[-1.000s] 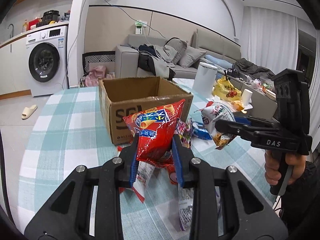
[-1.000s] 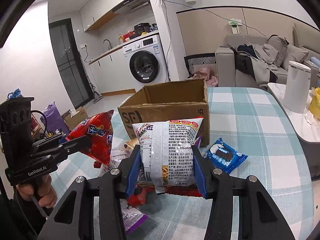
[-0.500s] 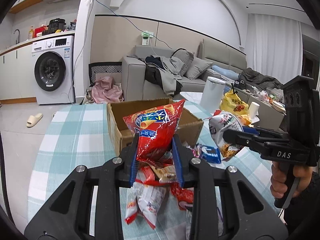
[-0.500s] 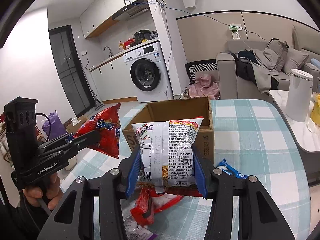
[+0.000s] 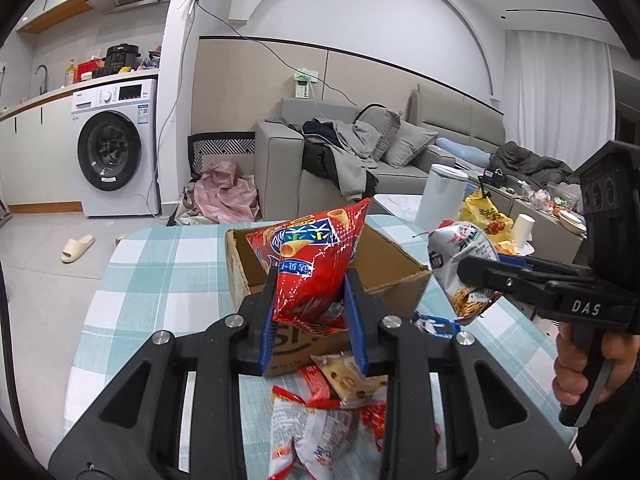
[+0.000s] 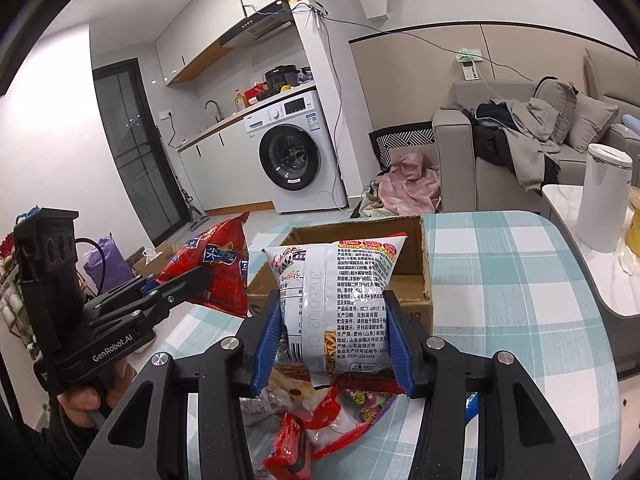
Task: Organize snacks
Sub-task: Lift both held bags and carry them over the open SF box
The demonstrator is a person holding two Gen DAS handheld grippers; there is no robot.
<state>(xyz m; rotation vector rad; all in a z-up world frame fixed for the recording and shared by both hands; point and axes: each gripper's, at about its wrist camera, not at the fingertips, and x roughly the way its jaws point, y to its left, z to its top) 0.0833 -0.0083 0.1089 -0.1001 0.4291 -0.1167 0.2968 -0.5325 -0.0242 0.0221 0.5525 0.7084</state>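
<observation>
Your left gripper [image 5: 311, 308] is clamped on the red bag [image 5: 312, 264], your right gripper [image 6: 331, 340] on the white bag [image 6: 340, 292]. You hold both above the table [image 6: 520, 280], in front of the box [image 6: 416, 292] near its far edge.

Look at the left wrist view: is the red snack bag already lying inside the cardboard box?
No: the red snack bag is clamped in the left gripper, above the cardboard box.

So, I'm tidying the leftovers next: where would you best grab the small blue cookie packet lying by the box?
The blue cookie packet lies flat on the tablecloth beside the cardboard box. Probably come from above and pinch across its narrow width mid-body; its box-side edge is crowded.
</observation>
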